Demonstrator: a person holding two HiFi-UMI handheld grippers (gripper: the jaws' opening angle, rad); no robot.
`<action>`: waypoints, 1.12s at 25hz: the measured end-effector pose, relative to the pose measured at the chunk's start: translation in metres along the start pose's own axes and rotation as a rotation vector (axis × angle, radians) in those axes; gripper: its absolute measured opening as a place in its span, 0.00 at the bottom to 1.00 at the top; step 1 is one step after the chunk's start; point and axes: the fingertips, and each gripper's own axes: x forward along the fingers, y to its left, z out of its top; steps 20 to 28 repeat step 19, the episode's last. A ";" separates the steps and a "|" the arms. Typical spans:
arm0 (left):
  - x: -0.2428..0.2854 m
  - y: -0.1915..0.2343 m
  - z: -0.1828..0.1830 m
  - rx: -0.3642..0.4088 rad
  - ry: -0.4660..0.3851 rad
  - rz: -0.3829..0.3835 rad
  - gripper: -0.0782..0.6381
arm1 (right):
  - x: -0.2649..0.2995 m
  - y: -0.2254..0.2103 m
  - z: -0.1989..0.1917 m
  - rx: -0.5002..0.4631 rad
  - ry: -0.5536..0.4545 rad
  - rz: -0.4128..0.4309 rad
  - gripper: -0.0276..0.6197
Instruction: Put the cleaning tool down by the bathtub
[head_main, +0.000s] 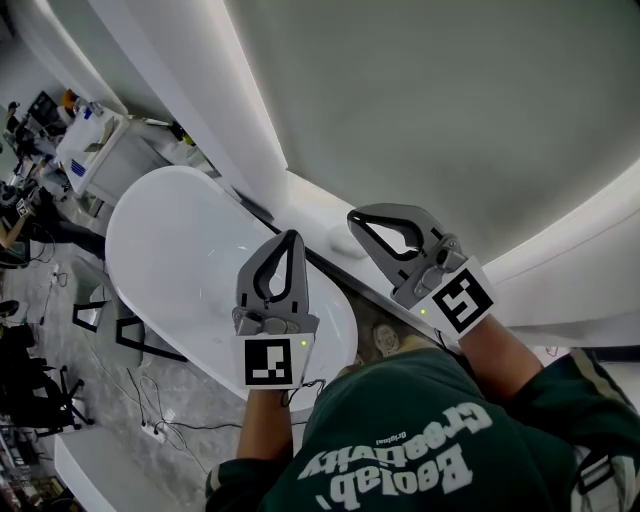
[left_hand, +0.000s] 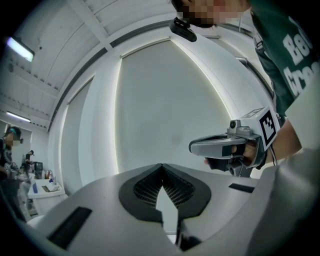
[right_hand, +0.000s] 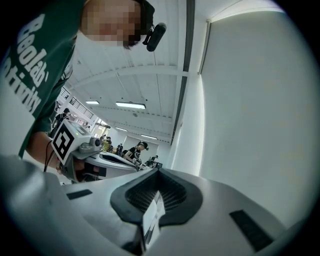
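The white oval bathtub (head_main: 180, 260) lies low on the left, its long axis running from upper left to lower right, and its basin shows nothing inside. The grey left gripper (head_main: 292, 238) hangs over its near rim, jaws clenched on nothing, and is the nearer one. The grey right gripper (head_main: 356, 219), above the white ledge (head_main: 320, 215), is likewise clenched and empty. No cleaning tool can be made out in any view.

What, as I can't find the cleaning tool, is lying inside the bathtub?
Only bare white basin shows inside the bathtub; no tool is visible. The left gripper, shut and empty, covers part of its near end, so that patch can't be checked.
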 end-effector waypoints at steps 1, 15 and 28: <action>0.000 0.000 0.001 -0.003 0.001 0.003 0.12 | -0.002 -0.001 0.001 0.001 -0.002 -0.002 0.07; -0.001 -0.005 0.004 0.025 -0.030 -0.007 0.12 | -0.005 0.002 -0.009 0.023 0.008 -0.015 0.07; -0.002 -0.009 0.009 0.012 -0.029 -0.011 0.12 | -0.007 0.004 -0.008 0.028 0.029 -0.005 0.07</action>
